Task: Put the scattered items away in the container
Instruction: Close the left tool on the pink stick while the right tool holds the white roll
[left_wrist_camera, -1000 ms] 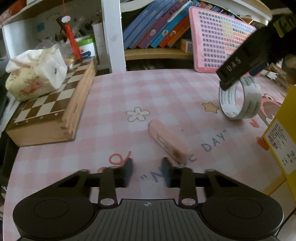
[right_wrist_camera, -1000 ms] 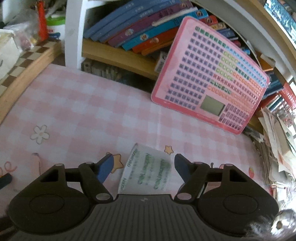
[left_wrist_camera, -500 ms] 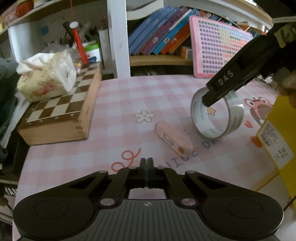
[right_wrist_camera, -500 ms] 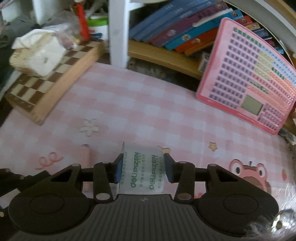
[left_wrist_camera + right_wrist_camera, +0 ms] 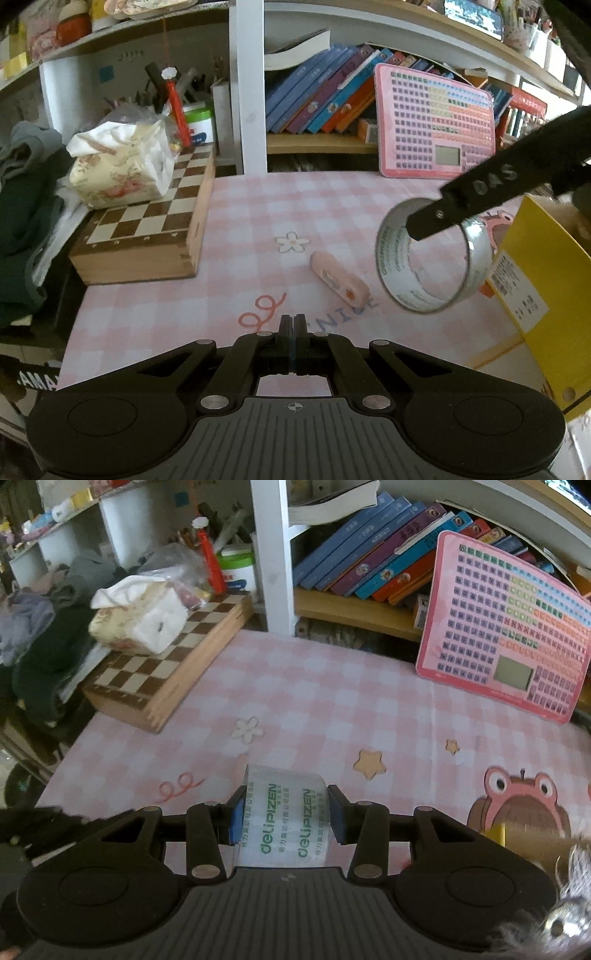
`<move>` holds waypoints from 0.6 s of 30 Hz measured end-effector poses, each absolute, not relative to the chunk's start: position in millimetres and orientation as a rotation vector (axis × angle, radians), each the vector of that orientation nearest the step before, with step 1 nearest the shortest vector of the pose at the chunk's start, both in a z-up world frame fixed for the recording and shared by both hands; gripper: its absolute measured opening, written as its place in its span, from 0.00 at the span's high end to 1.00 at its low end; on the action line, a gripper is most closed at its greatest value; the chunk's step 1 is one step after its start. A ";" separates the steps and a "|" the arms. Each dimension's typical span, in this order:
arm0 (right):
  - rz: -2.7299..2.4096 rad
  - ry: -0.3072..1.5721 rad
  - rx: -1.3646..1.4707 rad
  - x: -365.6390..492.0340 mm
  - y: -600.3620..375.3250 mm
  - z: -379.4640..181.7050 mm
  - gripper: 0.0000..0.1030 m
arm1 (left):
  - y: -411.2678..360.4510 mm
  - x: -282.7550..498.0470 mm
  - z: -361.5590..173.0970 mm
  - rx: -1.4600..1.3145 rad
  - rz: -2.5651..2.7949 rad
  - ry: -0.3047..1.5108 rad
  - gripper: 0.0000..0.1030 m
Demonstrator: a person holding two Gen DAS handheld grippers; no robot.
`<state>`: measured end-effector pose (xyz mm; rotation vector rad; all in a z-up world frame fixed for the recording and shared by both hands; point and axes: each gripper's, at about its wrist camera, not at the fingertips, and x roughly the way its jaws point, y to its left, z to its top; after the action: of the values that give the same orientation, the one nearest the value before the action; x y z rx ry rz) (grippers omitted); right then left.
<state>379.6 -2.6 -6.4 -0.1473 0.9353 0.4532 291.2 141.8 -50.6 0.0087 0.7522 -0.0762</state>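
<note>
My right gripper (image 5: 286, 818) is shut on a clear tape roll (image 5: 284, 834) with green "deli" lettering and holds it above the pink checked mat. In the left wrist view the same tape roll (image 5: 428, 291) hangs in the air from the right gripper's black finger (image 5: 480, 199), just left of the yellow box (image 5: 543, 280). A pink eraser (image 5: 340, 282) lies on the mat in front of my left gripper (image 5: 293, 332), which is shut and empty, hovering back from it.
A wooden chessboard box (image 5: 147, 229) with a tissue pack (image 5: 122, 166) on it sits at the left. A pink keypad toy (image 5: 436, 125) leans on the bookshelf (image 5: 317, 144) at the back. Clothes (image 5: 22, 221) pile beyond the table's left edge.
My right gripper closed on the tape roll and lifted it off the mat. My left gripper shut empty and pulled back and up from the eraser.
</note>
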 end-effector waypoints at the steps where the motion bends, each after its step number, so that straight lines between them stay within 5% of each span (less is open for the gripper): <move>1: 0.455 0.935 -0.148 375.0 -3.7 -6.7 0.60 | 141.8 289.3 -51.0 0.012 -0.076 0.754 1.00; 13: 0.479 0.924 -0.157 347.1 -4.3 -11.3 0.60 | 137.4 289.7 -48.9 0.023 -0.093 0.745 1.00; 16: 0.474 0.917 -0.159 340.4 -6.7 -11.2 0.60 | 130.0 309.1 -53.4 0.032 -0.111 0.752 0.93; 18: 0.473 0.920 -0.160 336.8 -8.7 -12.4 0.60 | 124.7 325.2 -59.2 0.027 -0.130 0.775 0.72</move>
<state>336.8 -8.7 -12.4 -0.1605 0.9199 0.4731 325.2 124.7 -59.2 0.0270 0.7748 -0.1300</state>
